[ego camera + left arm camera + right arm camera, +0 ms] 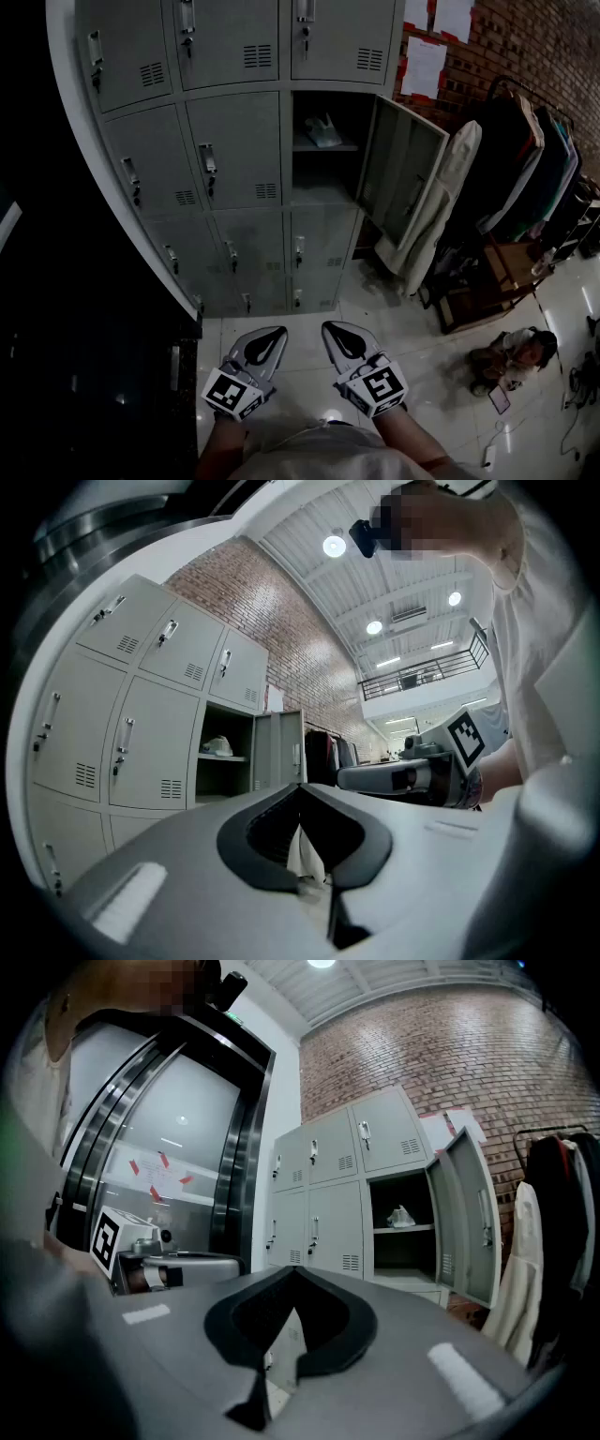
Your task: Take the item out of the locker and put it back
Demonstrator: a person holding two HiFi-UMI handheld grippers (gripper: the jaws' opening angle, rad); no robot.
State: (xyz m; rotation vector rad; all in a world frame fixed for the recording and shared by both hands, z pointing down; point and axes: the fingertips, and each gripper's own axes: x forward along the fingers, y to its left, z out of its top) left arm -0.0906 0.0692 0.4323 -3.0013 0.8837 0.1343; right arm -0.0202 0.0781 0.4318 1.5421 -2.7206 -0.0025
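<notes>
A grey bank of lockers [234, 150] stands ahead. One locker [323, 150] has its door [401, 169] swung open to the right. On its upper shelf lies a small pale item [322, 132], also visible as the pale item [217, 746] in the left gripper view and the pale item [401, 1216] in the right gripper view. My left gripper [269, 336] and right gripper [335, 332] are held low, side by side, well short of the lockers. Both are shut with nothing between the jaws.
A clothes rack [525, 169] with hanging garments stands to the right against a brick wall. A pale coat [431, 206] hangs just beside the open door. A person [511, 356] crouches on the tiled floor at the right. A dark doorway fills the left.
</notes>
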